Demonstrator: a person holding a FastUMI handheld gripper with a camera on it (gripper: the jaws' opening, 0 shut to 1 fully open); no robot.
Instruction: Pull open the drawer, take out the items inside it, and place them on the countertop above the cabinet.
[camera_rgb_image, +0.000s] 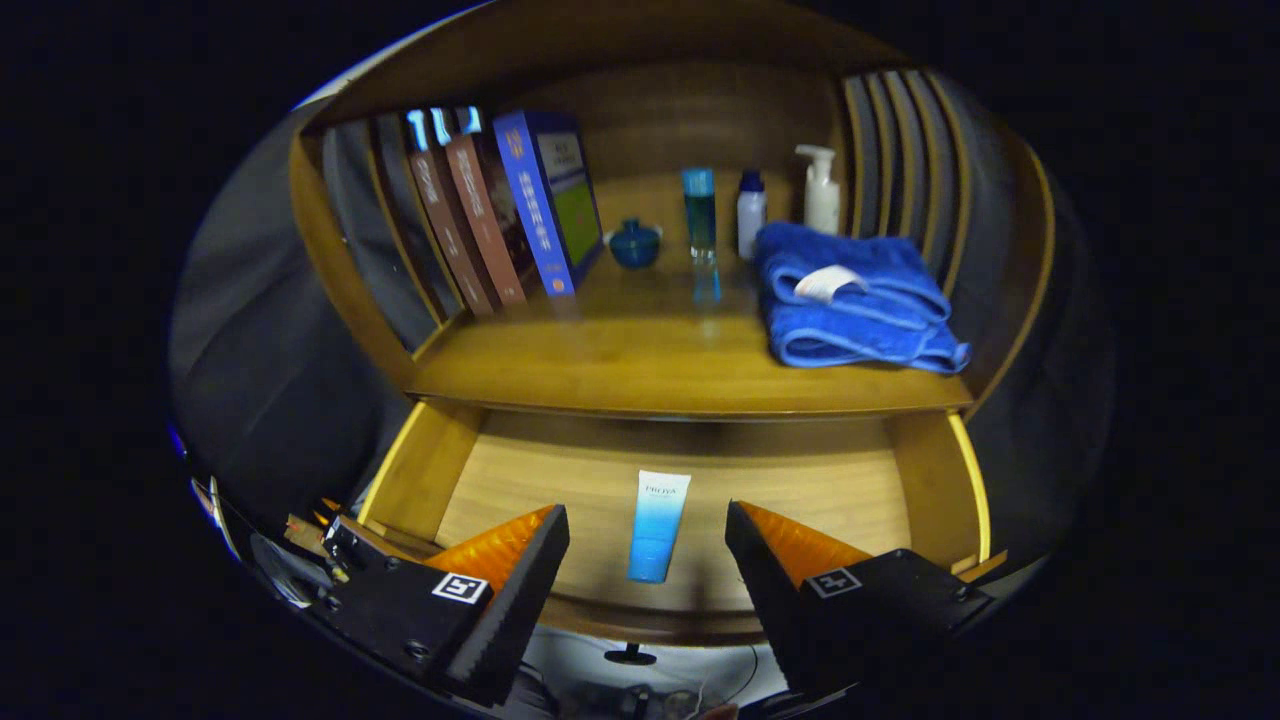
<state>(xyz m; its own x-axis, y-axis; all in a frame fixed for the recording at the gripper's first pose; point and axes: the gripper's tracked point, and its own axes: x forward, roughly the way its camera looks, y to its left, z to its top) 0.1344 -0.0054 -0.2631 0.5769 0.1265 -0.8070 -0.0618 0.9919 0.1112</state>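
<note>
- Gripper (648, 560) fingers stand wide apart and hold nothing; I have them poised above the front of the open drawer (690, 470).
- Between my fingers and a little beyond the tips lies a white-and-blue tube (657, 527), flat on the drawer floor, its cap end pointing towards me and near the front wall.
- As I judge it, the first step is done: the drawer is pulled out far enough to show most of its floor. The tube is the one item I can see inside; the back of the drawer runs under the bench (640, 360), so I cannot tell whether anything else hides there.
- Left to do: clamp the tube, lift it out, and set it on the bench above.
- Around the tube the drawer floor is bare, with both side walls well away from it, so my fingers have room to come down on either side.
- On the way up I must clear the bench's front lip, which overhangs the drawer.
- On the bench, a row of books (490, 210) stands to the left, a folded blue towel (850, 300) lies to the right, and a small blue bowl (635, 243), a blue bottle (699, 212), a small white bottle (750, 215) and a pump bottle (821, 190) stand at the back.
- Open wood in the middle front looks the easiest landing place.
</note>
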